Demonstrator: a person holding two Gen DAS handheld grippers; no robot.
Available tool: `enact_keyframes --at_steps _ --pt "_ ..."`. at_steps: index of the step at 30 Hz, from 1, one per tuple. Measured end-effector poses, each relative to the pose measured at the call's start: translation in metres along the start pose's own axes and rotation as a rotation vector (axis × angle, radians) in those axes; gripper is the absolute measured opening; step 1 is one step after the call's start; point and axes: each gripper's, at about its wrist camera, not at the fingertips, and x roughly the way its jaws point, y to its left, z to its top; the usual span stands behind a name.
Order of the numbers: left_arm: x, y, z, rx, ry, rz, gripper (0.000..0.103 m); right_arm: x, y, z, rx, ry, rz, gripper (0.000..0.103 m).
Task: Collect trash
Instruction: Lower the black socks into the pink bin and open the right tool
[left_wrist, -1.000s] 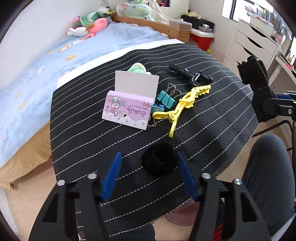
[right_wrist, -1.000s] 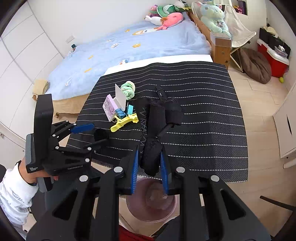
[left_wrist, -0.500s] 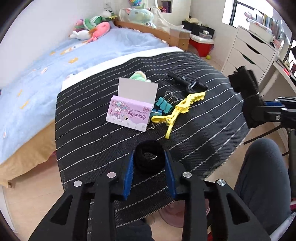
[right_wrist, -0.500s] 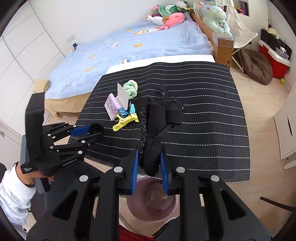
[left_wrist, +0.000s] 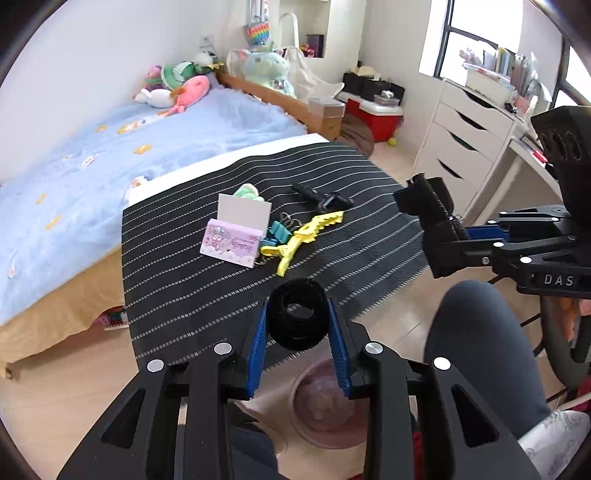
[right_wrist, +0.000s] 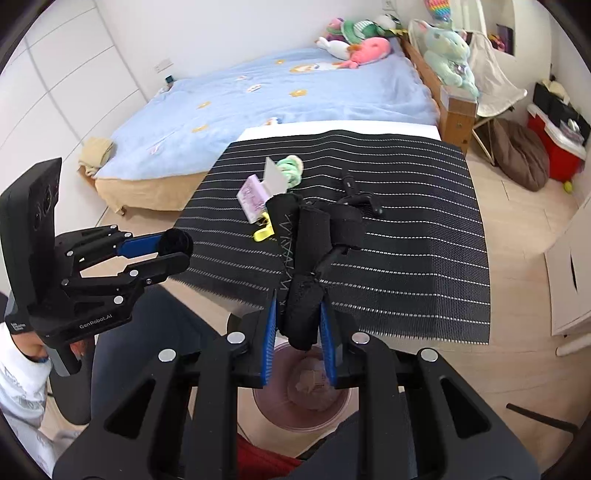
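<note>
Trash in hand: one black fuzzy roll (left_wrist: 297, 314), low in the left wrist frame, pinched by the left gripper (left_wrist: 297, 343), its jaws having just closed narrow on it. One black strap bundle (right_wrist: 306, 266) is clamped in the right gripper (right_wrist: 298, 334). One pink bin (right_wrist: 301, 400) sits below; the worktop (left_wrist: 184, 295) holds one pink box (left_wrist: 231, 245) and one yellow clip (left_wrist: 301, 236).

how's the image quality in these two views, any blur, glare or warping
Left wrist view: strong fisheye bending with dark rounded corners, the window blown out white, the black roll sharp. Right wrist view: same warping, even soft daylight, no glare; the black strap and striped mat crisp.
</note>
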Motion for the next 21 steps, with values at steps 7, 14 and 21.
enact_keyframes --at_steps 7,14,21 --pt "-0.019 -0.011 -0.013 -0.01 -0.019 -0.015 0.031 -0.017 0.017 -0.016 -0.05 0.002 0.023 0.021" --pt "-0.035 -0.016 -0.028 -0.025 -0.033 -0.02 0.031 -0.024 0.03 -0.043 -0.074 0.042 0.044 0.021" --pt "-0.044 -0.023 -0.044 -0.036 -0.029 -0.043 0.031 -0.016 0.039 -0.07 -0.073 0.099 0.072 0.021"
